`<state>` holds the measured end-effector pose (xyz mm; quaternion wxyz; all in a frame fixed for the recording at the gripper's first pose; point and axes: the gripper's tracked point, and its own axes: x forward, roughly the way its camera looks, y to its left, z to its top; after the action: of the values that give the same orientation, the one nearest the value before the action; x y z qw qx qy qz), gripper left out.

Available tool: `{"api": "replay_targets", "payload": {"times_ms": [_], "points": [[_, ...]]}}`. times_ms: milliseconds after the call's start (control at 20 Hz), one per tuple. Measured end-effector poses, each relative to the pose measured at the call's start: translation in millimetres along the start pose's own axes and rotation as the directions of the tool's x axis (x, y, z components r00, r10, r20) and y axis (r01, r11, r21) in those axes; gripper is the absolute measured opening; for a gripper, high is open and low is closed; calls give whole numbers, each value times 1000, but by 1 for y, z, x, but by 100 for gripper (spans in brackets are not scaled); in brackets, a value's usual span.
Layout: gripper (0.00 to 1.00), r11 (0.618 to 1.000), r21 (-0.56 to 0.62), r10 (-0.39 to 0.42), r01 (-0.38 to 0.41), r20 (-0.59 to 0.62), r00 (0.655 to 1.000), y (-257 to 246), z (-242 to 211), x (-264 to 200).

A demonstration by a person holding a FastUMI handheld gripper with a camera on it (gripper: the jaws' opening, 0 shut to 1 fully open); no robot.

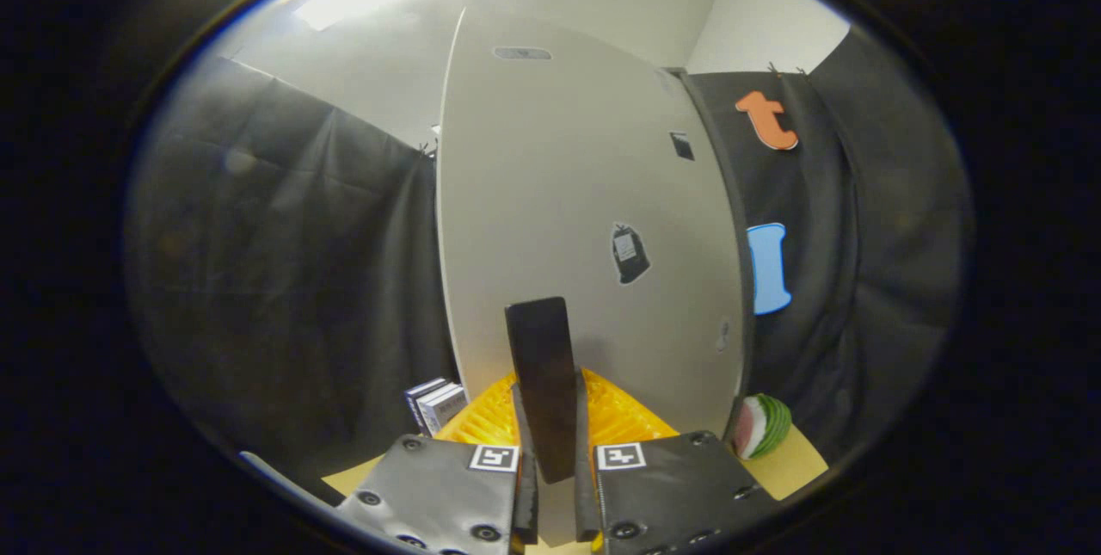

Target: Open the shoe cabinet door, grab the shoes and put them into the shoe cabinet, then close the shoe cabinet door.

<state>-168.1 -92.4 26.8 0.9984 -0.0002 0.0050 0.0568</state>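
Gripper (550,452) closed on the cabinet door's handle (544,383).

Both fingers press the dark upright handle between them, in front of the pale grey door (568,194) of the cabinet. An orange ribbed thing (624,417) lies at the door's foot on the worktop (796,460), with small boxes (437,404) to one side and a watermelon-slice toy (761,426) to the other.

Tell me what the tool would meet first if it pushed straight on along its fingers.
The tool looks shut on a dark upright slab, probably the door's handle. Going straight on, it would meet the white cabinet door right behind that slab. How small the gap is cannot be judged.
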Motion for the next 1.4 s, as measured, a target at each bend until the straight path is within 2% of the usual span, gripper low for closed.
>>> {"api": "replay_targets", "payload": {"times_ms": [300, 450, 700, 800, 1050, 1400], "points": [[18, 997, 3, -83, 83, 19, 996, -53, 14, -45], [17, 990, 12, -141, 141, 32, 989, -95, 22, -64], [10, 968, 11, -249, 249, 66, 966, -147, 31, -92], [10, 958, 21, -287, 286, 73, 955, -167, 35, -102], [9, 924, 19, -382, 382, 106, 918, -204, 44, -132], [9, 902, 7, -430, 432, 112, 896, -217, 41, -157]]}}
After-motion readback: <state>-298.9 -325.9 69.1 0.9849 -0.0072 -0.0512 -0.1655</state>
